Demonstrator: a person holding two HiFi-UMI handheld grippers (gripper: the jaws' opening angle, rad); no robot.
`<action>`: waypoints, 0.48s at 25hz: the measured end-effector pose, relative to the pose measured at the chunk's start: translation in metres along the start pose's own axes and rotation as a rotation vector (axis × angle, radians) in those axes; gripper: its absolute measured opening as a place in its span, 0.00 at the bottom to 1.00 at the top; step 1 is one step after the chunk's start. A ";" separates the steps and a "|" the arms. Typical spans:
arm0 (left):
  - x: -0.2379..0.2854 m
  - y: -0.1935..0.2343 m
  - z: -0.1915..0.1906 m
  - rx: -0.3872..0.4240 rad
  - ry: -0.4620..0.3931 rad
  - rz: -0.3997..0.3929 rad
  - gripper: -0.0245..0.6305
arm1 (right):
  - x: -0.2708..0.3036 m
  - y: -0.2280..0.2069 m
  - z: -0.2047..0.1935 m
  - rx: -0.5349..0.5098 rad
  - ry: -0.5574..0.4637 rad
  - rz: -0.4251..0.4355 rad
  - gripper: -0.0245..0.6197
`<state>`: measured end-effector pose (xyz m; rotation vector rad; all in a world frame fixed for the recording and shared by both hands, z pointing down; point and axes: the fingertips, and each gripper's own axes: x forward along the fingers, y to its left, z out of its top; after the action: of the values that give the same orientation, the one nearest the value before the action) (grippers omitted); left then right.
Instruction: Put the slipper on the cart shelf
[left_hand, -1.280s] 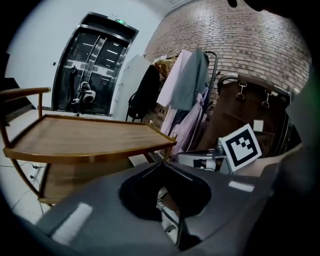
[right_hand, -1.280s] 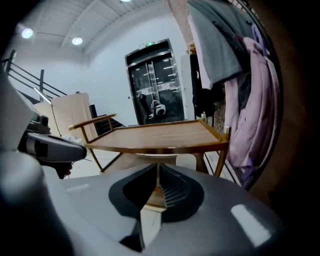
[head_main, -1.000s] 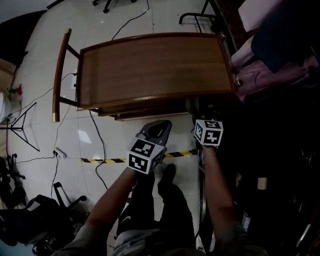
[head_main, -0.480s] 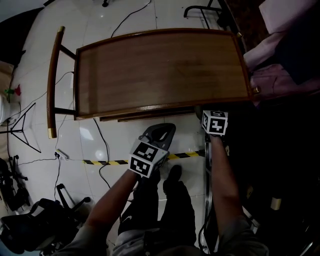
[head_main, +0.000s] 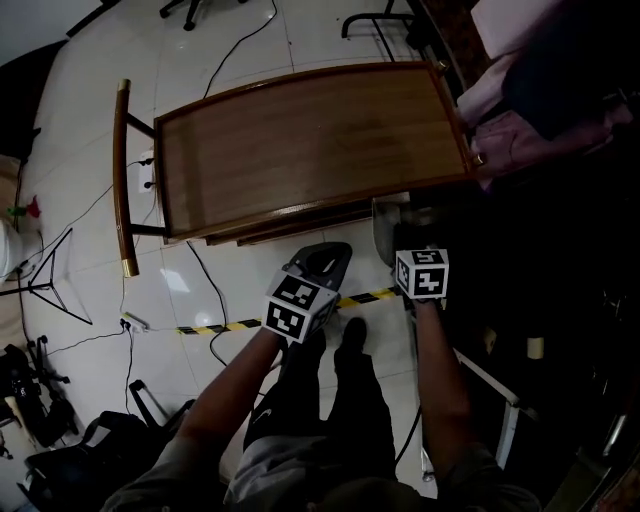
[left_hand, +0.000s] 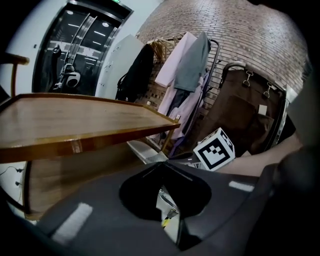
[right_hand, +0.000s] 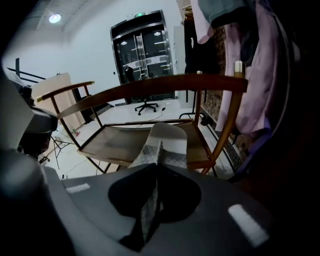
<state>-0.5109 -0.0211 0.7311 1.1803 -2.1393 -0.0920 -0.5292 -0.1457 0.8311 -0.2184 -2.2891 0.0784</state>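
The wooden cart (head_main: 310, 140) stands ahead of me, seen from above in the head view. My right gripper (head_main: 412, 240) is at its near right corner. In the right gripper view its jaws (right_hand: 156, 167) are closing tight on the pale grey-patterned slipper (right_hand: 165, 142), and its fabric is pinched between them. The slipper reaches out over the cart's lower shelf (right_hand: 115, 142), below the top rail (right_hand: 165, 82). From the head camera the slipper (head_main: 384, 228) shows as a pale patch under the cart's edge. My left gripper (head_main: 325, 258) hangs beside it, jaws (left_hand: 162, 167) shut and holding nothing.
Pink and grey clothes (head_main: 540, 120) hang on a rack right of the cart. Cables and a yellow-black tape strip (head_main: 230, 325) lie on the white floor. A tripod (head_main: 50, 270) stands at the left. An office chair (right_hand: 146, 106) is beyond the cart.
The right gripper has drawn slightly back from the cart's edge, and the pale slipper now shows ahead of it. The left gripper keeps its place beside it.
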 end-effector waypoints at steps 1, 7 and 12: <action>-0.004 -0.006 0.003 0.004 0.003 -0.010 0.05 | -0.013 0.006 -0.001 -0.008 0.008 -0.002 0.05; -0.037 -0.043 0.025 0.046 0.018 -0.093 0.05 | -0.099 0.046 -0.012 -0.009 0.015 -0.037 0.05; -0.061 -0.083 0.054 0.107 0.009 -0.162 0.05 | -0.175 0.069 -0.015 0.012 -0.020 -0.055 0.05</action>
<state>-0.4618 -0.0365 0.6270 1.4127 -2.0598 -0.0446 -0.3950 -0.1099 0.7039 -0.1488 -2.3123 0.0659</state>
